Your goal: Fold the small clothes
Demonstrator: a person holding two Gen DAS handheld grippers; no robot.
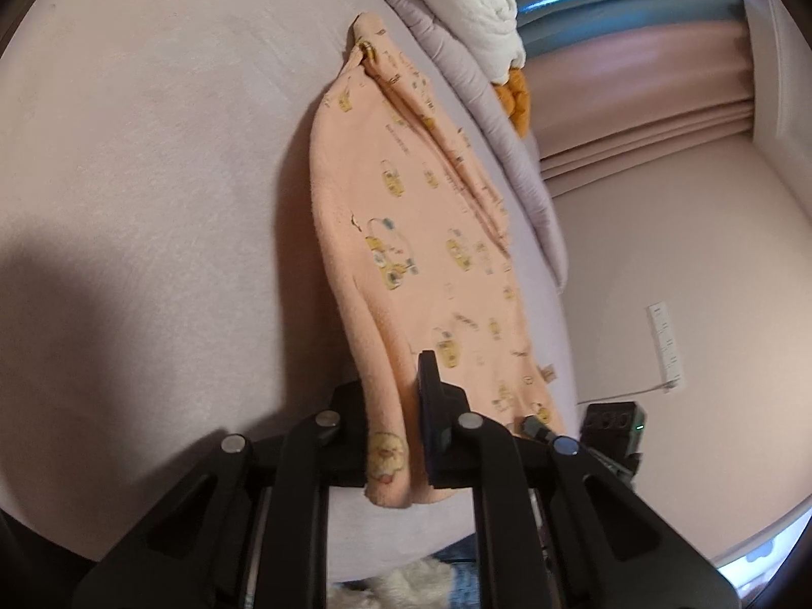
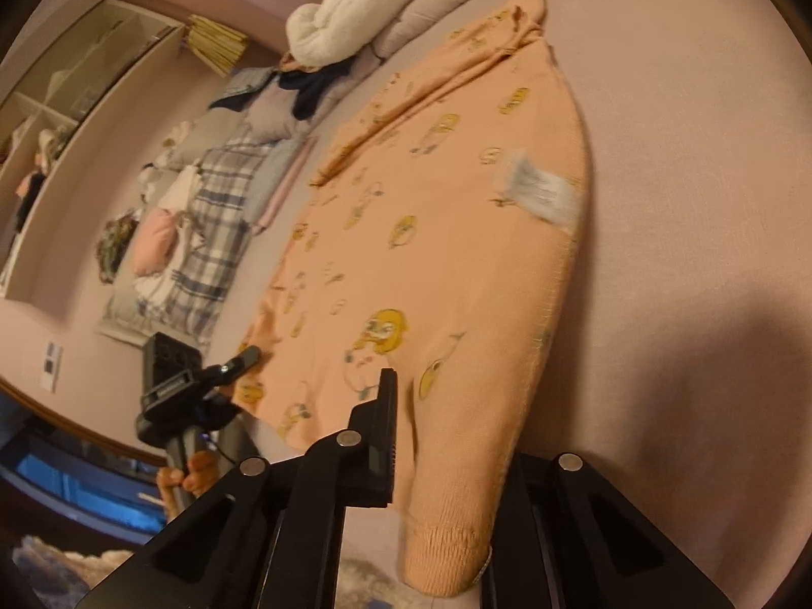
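Observation:
A small peach garment (image 1: 406, 233) printed with yellow ducks lies stretched along the lilac bed sheet (image 1: 152, 152). My left gripper (image 1: 396, 396) is shut on one near corner of its hem; one finger (image 1: 431, 406) shows on top and the cloth hides the other. In the right wrist view the same garment (image 2: 457, 254) lies inside out with a white care label (image 2: 538, 188). My right gripper (image 2: 446, 421) is shut on the other near corner, one finger (image 2: 385, 416) in sight. The left gripper (image 2: 208, 375) also appears there, held by a hand (image 2: 188, 477).
A rolled white blanket (image 2: 350, 10) and a lilac quilt (image 1: 487, 116) lie at the far end of the bed. Beside the bed are a plaid cloth and a pile of clothes (image 2: 218, 213), and an open shelf unit (image 2: 76, 76). The bed's edge (image 1: 563, 335) runs close to the garment.

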